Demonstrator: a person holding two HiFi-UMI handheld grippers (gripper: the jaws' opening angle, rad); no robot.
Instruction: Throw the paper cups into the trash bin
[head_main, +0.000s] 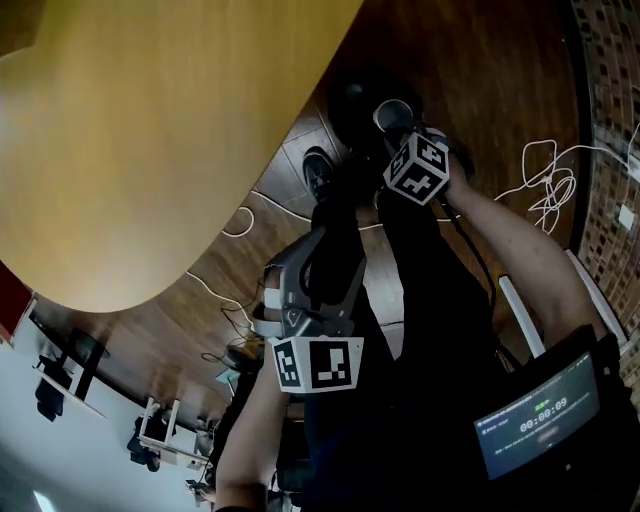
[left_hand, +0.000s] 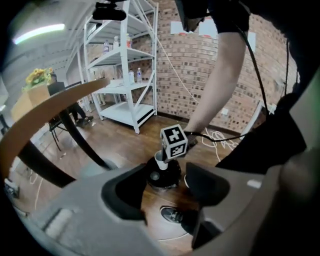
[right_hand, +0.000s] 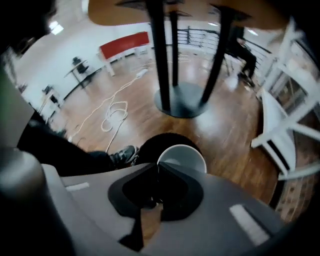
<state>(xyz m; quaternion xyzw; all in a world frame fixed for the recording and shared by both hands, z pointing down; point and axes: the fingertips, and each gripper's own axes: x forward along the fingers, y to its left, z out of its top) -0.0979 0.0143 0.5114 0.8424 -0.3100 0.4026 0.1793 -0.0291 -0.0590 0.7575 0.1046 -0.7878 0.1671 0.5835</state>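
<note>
Tabletop (head_main: 150, 130), round, pale wood, fills the near left of our head view. Dark plank floor (head_main: 480, 60) runs beyond it. Black trash bin (head_main: 350, 100) stands on that floor, far from us. Left gripper (left_hand: 167, 180) hangs nearer, back from the bin, jaws wide apart, nothing between them. Right gripper (right_hand: 159, 167) reaches out over the bin, jaws pinched together. Our shoe (head_main: 318, 172) rests just left of the bin. White paper cup (right_hand: 182, 157) hangs by its rim in the right jaws, above the bin's opening.
</note>
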